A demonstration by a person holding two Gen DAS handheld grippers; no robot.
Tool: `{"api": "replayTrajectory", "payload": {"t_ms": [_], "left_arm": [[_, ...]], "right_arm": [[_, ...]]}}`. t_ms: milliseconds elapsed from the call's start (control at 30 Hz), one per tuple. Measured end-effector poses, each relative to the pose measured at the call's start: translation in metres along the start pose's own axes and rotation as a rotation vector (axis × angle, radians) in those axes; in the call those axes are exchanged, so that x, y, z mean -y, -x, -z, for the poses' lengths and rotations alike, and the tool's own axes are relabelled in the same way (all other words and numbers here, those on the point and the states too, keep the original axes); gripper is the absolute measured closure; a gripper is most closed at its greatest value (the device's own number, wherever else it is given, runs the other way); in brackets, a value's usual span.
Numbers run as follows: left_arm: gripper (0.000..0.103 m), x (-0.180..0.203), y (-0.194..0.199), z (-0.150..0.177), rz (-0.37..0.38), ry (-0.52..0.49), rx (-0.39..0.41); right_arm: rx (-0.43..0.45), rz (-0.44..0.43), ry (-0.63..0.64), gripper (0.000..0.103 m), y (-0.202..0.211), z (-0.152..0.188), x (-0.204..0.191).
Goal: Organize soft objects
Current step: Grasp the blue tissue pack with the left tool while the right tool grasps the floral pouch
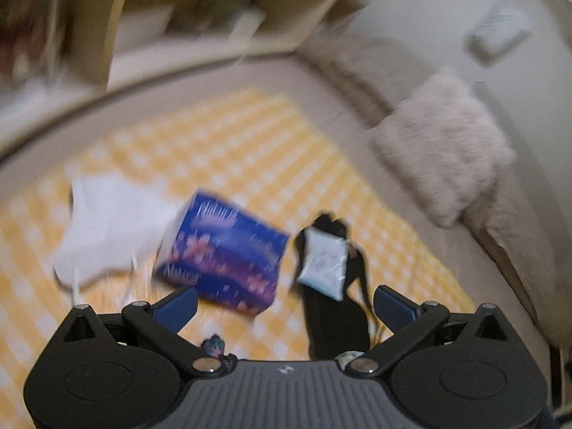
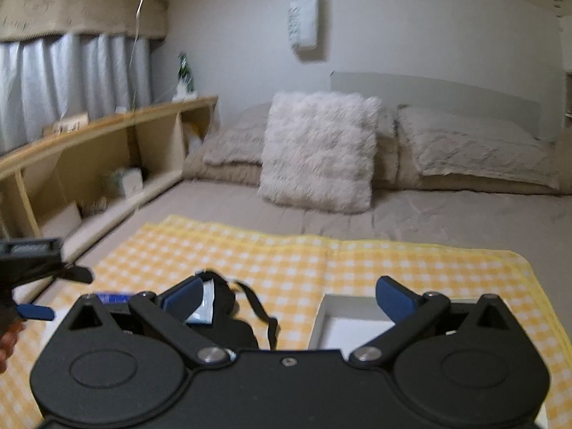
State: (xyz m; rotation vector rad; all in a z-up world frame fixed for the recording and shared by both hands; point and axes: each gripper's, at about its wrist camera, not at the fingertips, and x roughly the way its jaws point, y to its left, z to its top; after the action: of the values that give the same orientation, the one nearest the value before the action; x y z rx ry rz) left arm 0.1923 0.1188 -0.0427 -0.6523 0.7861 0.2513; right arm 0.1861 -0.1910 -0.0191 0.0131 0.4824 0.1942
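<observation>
Both the left tongs (image 1: 285,302) and the right tongs (image 2: 287,298) stand wide and hold nothing. On the yellow checked cloth (image 1: 250,150), a blue packet (image 1: 225,250) lies at 11 o'clock from the left tongs, between a white cloth (image 1: 111,221) and a small silver pouch (image 1: 323,262) on a black bag (image 1: 332,325). A white box (image 2: 352,323) sits before the right tongs.

Woven cotton-like yellow-and-white checked cloth (image 2: 357,261), matt. Glossy printed blue pack (image 1: 223,254), plastic film by the sheen, though blurred. Small silvery packet (image 1: 323,262), shiny, lying on matt black fabric (image 1: 332,325). Crumpled white piece (image 1: 107,221), soft, perhaps cloth or thin paper. Shaggy long-pile fluffy cushion (image 2: 318,152). Smooth matt beige sheet (image 2: 447,218). Pale raw-looking wooden shelf (image 2: 107,132). White matt card box (image 2: 329,316). Matt black plastic gripper bodies with bright metal pivot pins; ribbed blue pads (image 2: 182,298).
</observation>
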Motion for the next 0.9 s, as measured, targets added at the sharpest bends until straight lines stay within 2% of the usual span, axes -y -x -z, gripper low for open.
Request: {"api": "replayTrajectory", "payload": {"t_ms": [100,267,333,467,600,700,900], "left_arm": [[0.000,-0.005,-0.034,-0.002,-0.060,0.066,-0.052],[0.000,0.005,-0.082,-0.005,-0.194,0.039,-0.063],[0.000,0.011,-0.099,-0.002,-0.246,0.012,-0.080],[0.000,0.020,-0.128,0.007,-0.369,-0.127,-0.090],[0.000,0.005,-0.136,0.003,-0.445,-0.198,-0.071],[0.000,-0.015,-0.129,-0.003,-0.457,-0.198,-0.076],[0.000,-0.059,-0.108,-0.018,-0.535,-0.185,-0.049]], "right_arm": [[-0.047,-0.025,0.029,0.000,-0.014,0.004,-0.008],[-0.078,-0.051,0.063,0.000,-0.026,0.006,-0.018],[-0.089,-0.060,0.063,0.000,-0.032,0.006,-0.020],[-0.119,-0.076,0.073,0.000,-0.042,0.010,-0.021],[-0.152,-0.085,0.099,0.000,-0.055,0.017,-0.022],[-0.183,-0.095,0.099,0.000,-0.063,0.022,-0.024],[-0.218,-0.122,0.130,0.000,-0.076,0.030,-0.039]]}}
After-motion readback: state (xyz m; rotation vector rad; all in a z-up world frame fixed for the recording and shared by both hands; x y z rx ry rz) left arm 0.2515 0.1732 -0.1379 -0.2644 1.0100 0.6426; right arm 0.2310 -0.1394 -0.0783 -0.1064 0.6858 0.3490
